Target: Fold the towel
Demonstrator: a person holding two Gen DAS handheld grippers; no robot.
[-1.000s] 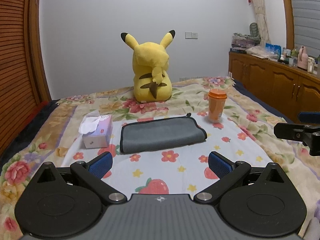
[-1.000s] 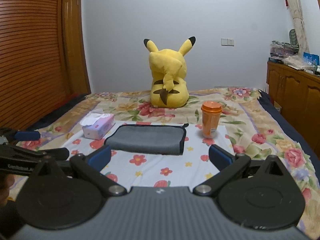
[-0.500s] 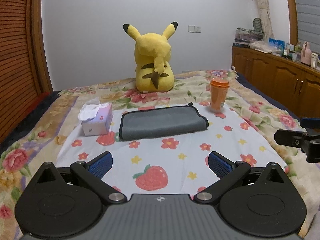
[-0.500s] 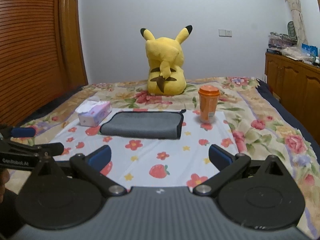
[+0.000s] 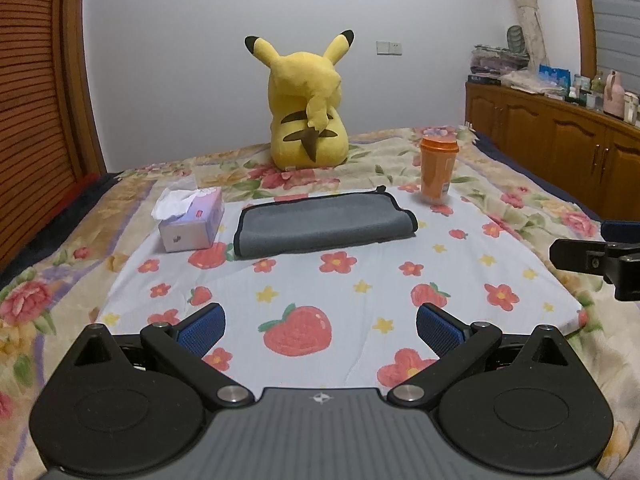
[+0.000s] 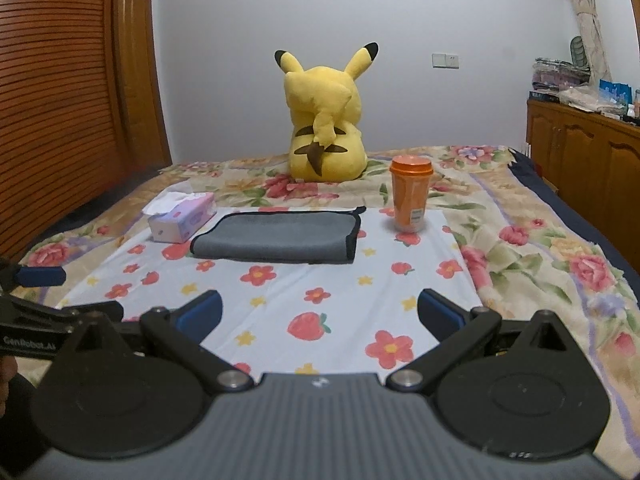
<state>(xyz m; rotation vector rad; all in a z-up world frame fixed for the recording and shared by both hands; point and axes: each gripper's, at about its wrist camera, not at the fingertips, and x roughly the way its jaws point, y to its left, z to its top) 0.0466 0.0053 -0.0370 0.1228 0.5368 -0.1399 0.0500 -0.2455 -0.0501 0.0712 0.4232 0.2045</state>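
Towel [image 5: 325, 224], grey and folded, lies between tissue box [image 5: 191, 224] and orange cup [image 5: 437, 170]; left gripper [image 5: 320, 326] and right gripper [image 6: 319, 312] hover spread wide, empty.

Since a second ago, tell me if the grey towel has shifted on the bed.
No. The grey towel still lies between the tissue box and the orange cup, in the same place on the strawberry sheet; only the cameras pulled back.

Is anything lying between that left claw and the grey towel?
No object: in the left wrist view only the bare flower-and-strawberry sheet stretches from the open left gripper to the grey towel.
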